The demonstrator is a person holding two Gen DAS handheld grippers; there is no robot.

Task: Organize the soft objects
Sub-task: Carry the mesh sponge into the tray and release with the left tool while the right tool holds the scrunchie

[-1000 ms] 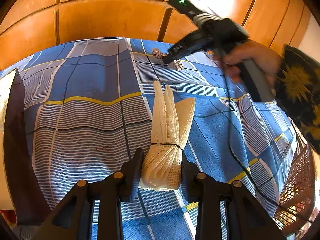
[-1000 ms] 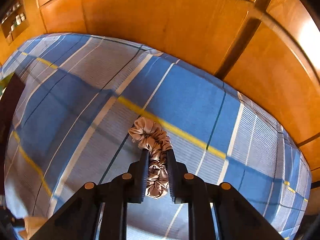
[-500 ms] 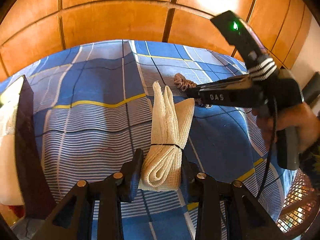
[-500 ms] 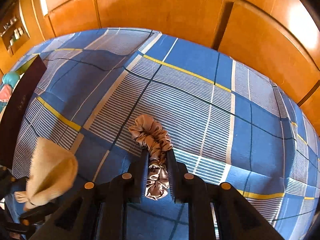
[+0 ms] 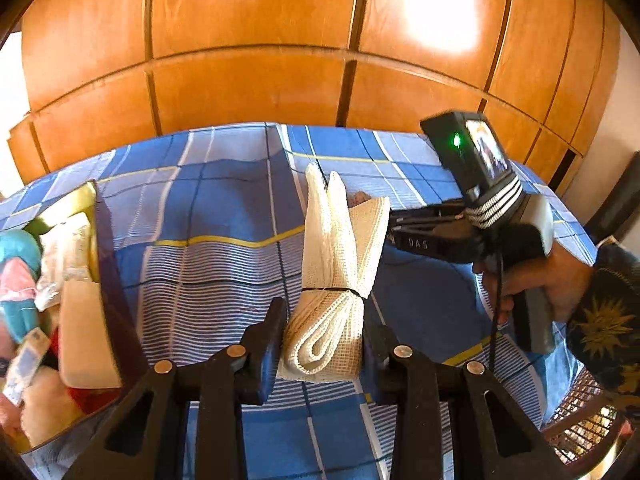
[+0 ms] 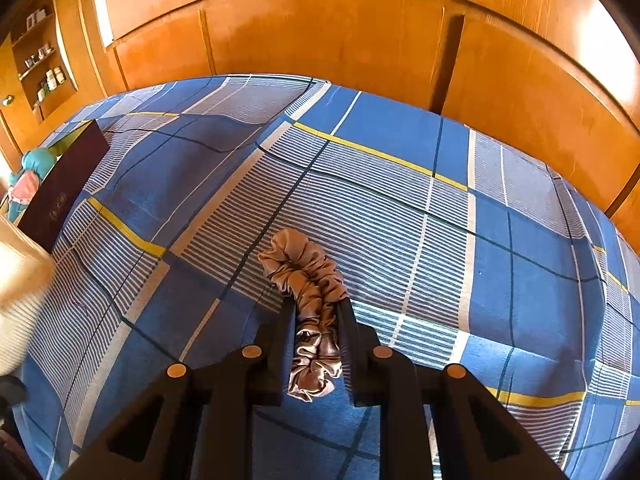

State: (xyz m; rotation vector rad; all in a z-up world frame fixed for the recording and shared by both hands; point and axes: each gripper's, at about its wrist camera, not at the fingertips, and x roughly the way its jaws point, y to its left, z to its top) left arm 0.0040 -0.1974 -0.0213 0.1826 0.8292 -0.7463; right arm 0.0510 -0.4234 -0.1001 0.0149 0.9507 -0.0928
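While the bed covered by a blue plaid sheet with white stripes and yellow lines (image 5: 224,248) is being viewed from both wrists, a cream-coloured waffle-knit cloth, folded long and bound by a thin dark band (image 5: 334,280), is being pinched at its lower end between the two black fingers of the left gripper (image 5: 323,340) and is being held clear above the sheet. A crumpled taupe satin scrunchie (image 6: 310,304) is being squeezed between the narrow-set fingers of the right gripper (image 6: 316,344), with its upper loop sticking out beyond the fingertips over the striped part of the sheet. In the left wrist view, the right gripper is being gripped by a hand (image 5: 552,280) in a dark patterned sleeve (image 5: 608,320), just beside the cloth. A dark maroon open box (image 6: 60,192) holding soft toys is being shown at the left edge of the bed. Orange wooden panelled doors (image 6: 320,32) are being seen behind.
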